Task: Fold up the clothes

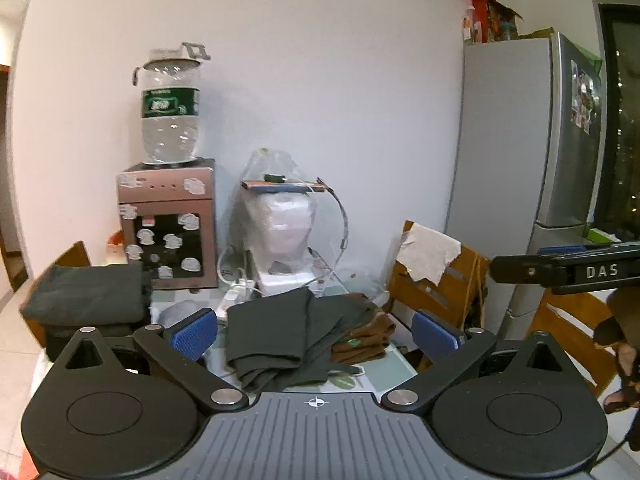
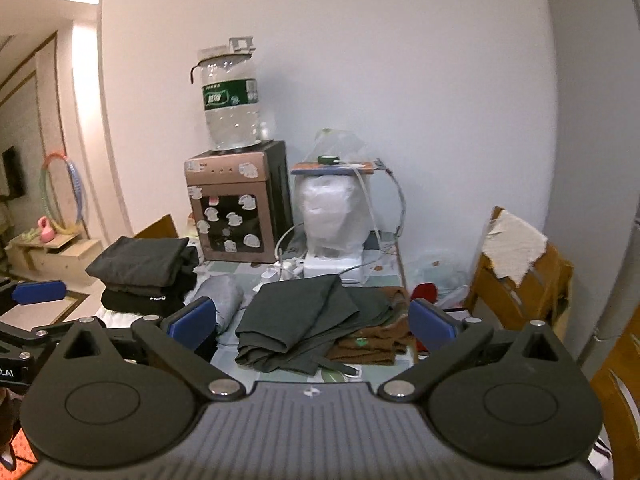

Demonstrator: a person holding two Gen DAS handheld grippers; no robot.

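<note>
A dark grey-green garment point(image 1: 288, 332) lies crumpled and partly folded on the table, seen also in the right wrist view point(image 2: 308, 320). A brown garment point(image 1: 368, 340) lies folded beside it on the right, also in the right wrist view point(image 2: 376, 344). A stack of folded dark clothes point(image 1: 88, 296) sits at the left, also in the right wrist view point(image 2: 148, 272). My left gripper point(image 1: 316, 332) is open and empty, held back from the garment. My right gripper point(image 2: 312, 324) is open and empty, also short of it.
A water dispenser point(image 2: 236, 204) with a bottle stands at the back, a plastic-wrapped white appliance point(image 2: 336, 216) and power strip with cables point(image 2: 288, 268) beside it. A wooden chair point(image 2: 516, 276) with a cloth stands right, a fridge point(image 1: 520, 152) behind. A grey cloth point(image 2: 224, 296) lies by the stack.
</note>
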